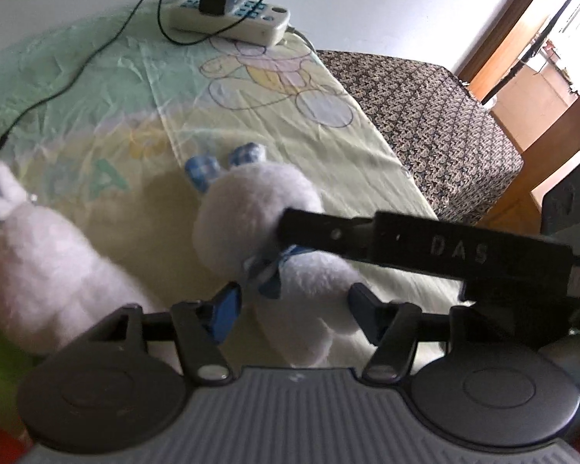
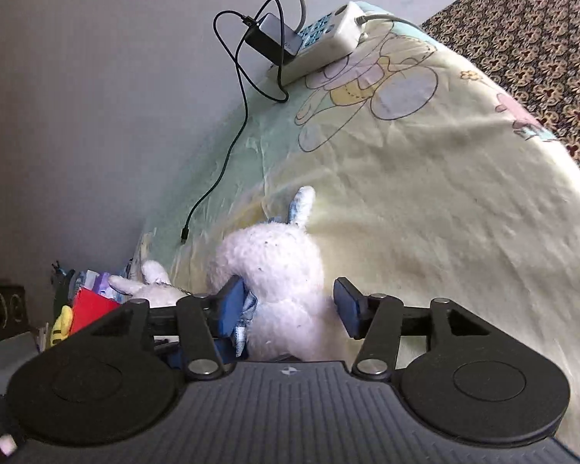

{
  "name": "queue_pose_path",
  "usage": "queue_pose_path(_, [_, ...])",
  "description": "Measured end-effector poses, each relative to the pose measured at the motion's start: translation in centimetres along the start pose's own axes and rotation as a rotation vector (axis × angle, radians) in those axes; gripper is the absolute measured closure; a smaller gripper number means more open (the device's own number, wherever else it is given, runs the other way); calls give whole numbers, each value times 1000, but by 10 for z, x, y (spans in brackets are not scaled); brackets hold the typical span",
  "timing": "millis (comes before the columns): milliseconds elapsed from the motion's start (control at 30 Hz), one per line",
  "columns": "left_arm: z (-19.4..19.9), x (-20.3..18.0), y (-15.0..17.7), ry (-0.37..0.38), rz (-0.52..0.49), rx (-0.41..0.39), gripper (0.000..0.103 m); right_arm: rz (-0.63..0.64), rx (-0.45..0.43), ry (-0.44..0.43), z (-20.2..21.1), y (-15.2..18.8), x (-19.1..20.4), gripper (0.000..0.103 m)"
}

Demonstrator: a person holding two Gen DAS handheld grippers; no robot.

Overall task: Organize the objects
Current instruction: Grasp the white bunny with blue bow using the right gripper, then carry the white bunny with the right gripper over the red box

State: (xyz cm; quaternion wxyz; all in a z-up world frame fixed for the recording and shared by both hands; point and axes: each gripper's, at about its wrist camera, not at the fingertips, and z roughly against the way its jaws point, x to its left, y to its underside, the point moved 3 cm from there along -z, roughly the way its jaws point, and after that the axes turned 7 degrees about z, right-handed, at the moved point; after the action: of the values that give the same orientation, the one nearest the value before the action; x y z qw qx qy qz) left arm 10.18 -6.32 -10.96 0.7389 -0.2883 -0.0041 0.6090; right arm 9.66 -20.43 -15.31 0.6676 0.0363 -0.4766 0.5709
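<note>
A white plush bunny (image 1: 251, 208) with blue checked ears and a blue bow lies on the pale yellow-green bed sheet (image 1: 135, 89). My left gripper (image 1: 295, 301) straddles its body. The jaws are open, with a thin gap at the left pad, while the right pad is at the fur's edge. One black finger (image 1: 328, 232) of my right gripper reaches in from the right against the bunny's neck. In the right wrist view the same bunny (image 2: 274, 255) sits between the open jaws of my right gripper (image 2: 290, 301), clear of the right pad. A second white bunny (image 1: 38, 263) lies to the left.
A white power strip (image 1: 232, 19) with a black charger and a loose black cable (image 1: 77, 73) sits at the far end of the bed by the wall. A dark patterned cover (image 1: 425, 116) borders the sheet on the right. A red box (image 2: 92, 307) and small clutter stand beyond the second bunny (image 2: 150, 290).
</note>
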Motion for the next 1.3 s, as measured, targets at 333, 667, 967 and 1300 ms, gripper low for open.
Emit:
queue_pose_path(333, [-8,4,-3,75,-1,15,38,-46,52,-86,8,6,-4,63])
queue_pose_path(667, [11,-6,20,87,-9,34,40,18,91,-96,43,35,16,68])
queue_pose_path(967, [60,-21,55,63,-66,-23,39,108,46,-134,77,58,53,68])
queue_pose_path(1300, [137,-15,78,18,-131,-197,40,203,-74,-233,96,71,122,68])
